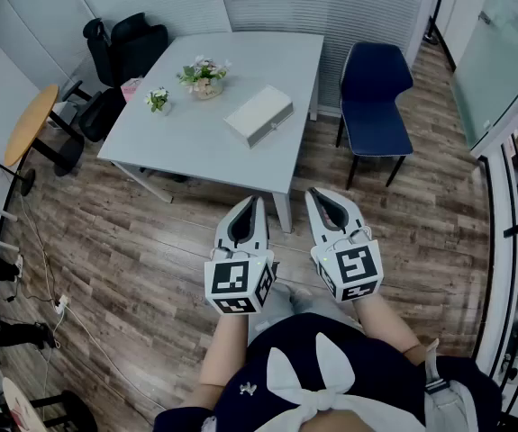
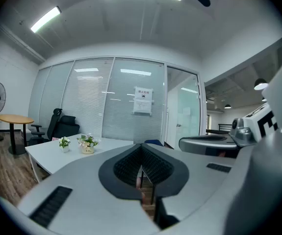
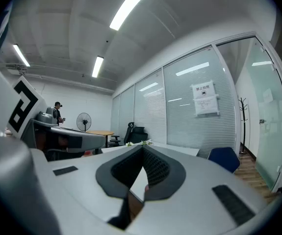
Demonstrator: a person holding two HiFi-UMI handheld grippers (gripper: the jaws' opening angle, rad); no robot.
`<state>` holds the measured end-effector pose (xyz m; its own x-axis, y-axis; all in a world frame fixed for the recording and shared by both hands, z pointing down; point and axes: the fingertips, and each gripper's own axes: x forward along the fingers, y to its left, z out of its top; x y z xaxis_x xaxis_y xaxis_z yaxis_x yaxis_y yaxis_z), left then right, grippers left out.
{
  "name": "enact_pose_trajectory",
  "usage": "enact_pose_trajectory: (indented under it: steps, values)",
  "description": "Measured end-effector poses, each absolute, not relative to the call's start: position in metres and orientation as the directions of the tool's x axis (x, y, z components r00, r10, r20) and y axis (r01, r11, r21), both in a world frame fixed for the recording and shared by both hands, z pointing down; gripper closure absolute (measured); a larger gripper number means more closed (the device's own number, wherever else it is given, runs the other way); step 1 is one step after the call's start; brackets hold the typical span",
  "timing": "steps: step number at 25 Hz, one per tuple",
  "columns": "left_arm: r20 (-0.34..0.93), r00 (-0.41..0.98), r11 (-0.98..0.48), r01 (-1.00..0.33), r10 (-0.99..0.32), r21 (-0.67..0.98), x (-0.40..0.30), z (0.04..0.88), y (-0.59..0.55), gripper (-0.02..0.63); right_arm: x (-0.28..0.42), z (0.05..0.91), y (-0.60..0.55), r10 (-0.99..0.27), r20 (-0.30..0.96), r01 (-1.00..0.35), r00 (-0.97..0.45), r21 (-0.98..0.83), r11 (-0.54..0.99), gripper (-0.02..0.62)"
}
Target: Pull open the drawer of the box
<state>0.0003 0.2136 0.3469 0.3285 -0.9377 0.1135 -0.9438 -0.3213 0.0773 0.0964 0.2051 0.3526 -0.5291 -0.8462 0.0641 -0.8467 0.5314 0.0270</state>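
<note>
One table (image 1: 240, 66) fills the upper centre; the box (image 1: 259, 113) lies on it, closed. Below centre, my left gripper (image 1: 255, 202) and right gripper (image 1: 316, 194) are clenched on nothing, well apart from it. Risk: pulled one-handed, the unbraced box could slide off.

The table (image 1: 240, 61) is smooth, matt grey; the floor (image 1: 150, 241), wood-grain planks; the chair (image 1: 376, 106), blue cloth; the box (image 1: 259, 115), matt white. The left gripper (image 2: 141, 145) and right gripper (image 3: 143, 147) are matt grey plastic with ribbed black pads (image 2: 128, 166).
</note>
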Motion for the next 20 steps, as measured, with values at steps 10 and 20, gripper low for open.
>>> enact_pose_trajectory:
  steps: [10,20]
  values:
    - [0.161,0.309,-0.303,-0.951,-0.937,0.060,-0.003,0.358,0.202,0.580,0.095,0.361,0.190,-0.838,0.081,-0.840,-0.540,0.017,0.543,0.511]
    - [0.173,0.340,-0.335,-0.940,-0.924,0.059,-0.013,0.360,0.151,0.394,0.087,0.368,0.145,-0.823,0.118,-0.828,-0.555,0.015,0.561,0.449]
